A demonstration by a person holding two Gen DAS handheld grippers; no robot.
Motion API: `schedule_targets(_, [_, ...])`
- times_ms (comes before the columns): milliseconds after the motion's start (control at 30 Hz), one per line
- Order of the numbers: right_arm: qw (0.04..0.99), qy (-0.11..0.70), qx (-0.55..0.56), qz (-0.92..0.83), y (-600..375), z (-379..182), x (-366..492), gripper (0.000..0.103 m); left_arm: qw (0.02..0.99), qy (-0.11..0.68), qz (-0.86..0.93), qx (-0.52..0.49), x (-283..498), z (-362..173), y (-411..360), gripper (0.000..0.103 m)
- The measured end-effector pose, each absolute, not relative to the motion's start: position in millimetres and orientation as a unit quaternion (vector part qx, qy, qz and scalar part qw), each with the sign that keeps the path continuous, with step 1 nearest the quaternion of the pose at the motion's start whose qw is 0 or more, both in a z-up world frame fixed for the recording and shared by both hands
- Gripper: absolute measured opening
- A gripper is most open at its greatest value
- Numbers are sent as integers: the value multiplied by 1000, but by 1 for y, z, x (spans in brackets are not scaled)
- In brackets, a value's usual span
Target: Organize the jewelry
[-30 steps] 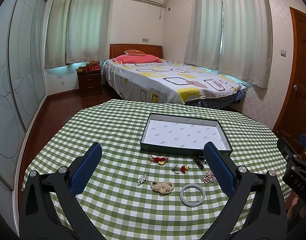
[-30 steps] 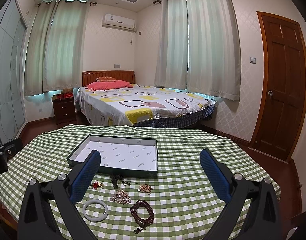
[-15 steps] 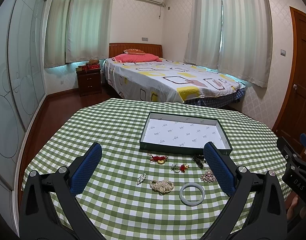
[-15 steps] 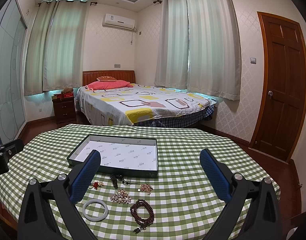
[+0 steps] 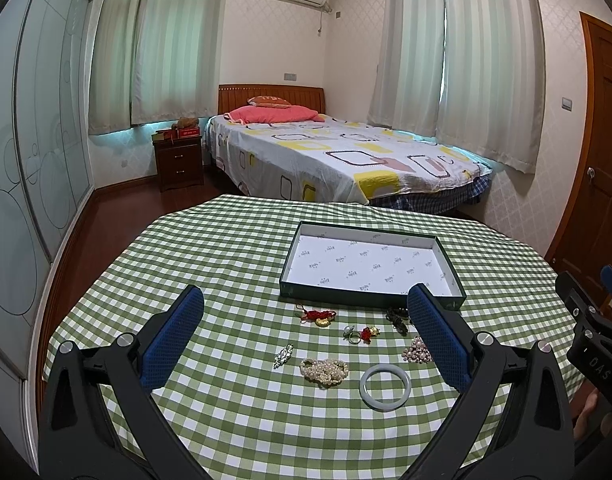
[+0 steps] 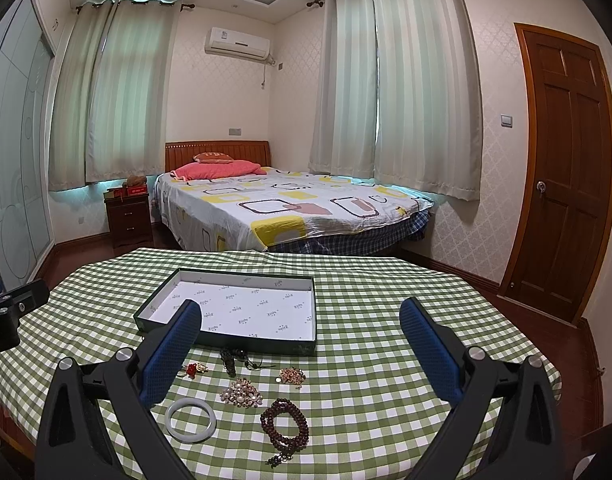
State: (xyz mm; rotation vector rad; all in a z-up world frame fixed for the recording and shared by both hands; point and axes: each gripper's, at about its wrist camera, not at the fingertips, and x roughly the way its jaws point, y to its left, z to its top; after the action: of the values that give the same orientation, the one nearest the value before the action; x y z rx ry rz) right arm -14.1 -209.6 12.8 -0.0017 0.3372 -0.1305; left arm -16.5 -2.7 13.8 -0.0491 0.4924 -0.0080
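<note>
An empty dark green tray with a white lining [image 5: 290, 280] [image 6: 306, 350] sits on the green checked table. Jewelry lies in front of it: a white bangle [image 5: 385, 386] [image 6: 191, 419], a pearl bracelet [image 5: 324, 371], a silver brooch [image 5: 283, 356], a red-and-gold charm [image 5: 317, 316], a ring with a red piece [image 5: 360, 334], a pearl brooch [image 6: 241, 393], a dark bead bracelet [image 6: 285, 428], a gold brooch [image 6: 291, 376] and a dark pendant [image 6: 228, 359]. My left gripper [image 5: 306, 328] and right gripper [image 6: 300, 340] are both open and empty, held above the near table edge.
The round table's cloth [image 5: 210, 248] drops off at its edges. A bed [image 5: 338, 160] stands behind the table, a nightstand [image 5: 180, 162] at back left, a wooden door [image 6: 566, 176] at right. The right gripper's body [image 5: 594, 340] shows at the left view's right edge.
Both views have shifted very slightly; the jewelry and tray lie as before and both grippers stay open.
</note>
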Motion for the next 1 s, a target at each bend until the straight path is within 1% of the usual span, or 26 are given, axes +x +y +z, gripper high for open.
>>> schedule_targets(600, [983,173,-4,-57,-206,5,-8,97,967,255,-1,-24,-4,-1,0,99])
schedule_targets(767, [983,172,-17,-60,-207,-15,0,97,963,269,5,-22,11,-24,6,99])
schedule_targets(900, [982,180,-29,-58,-211,-39,10,97,956,293,5,-26,28,-53,14,99])
schedule_targets(1000, [977,204,-38,-51,-214,-62,21,97,949,315,8,-31,38,-77,19,99])
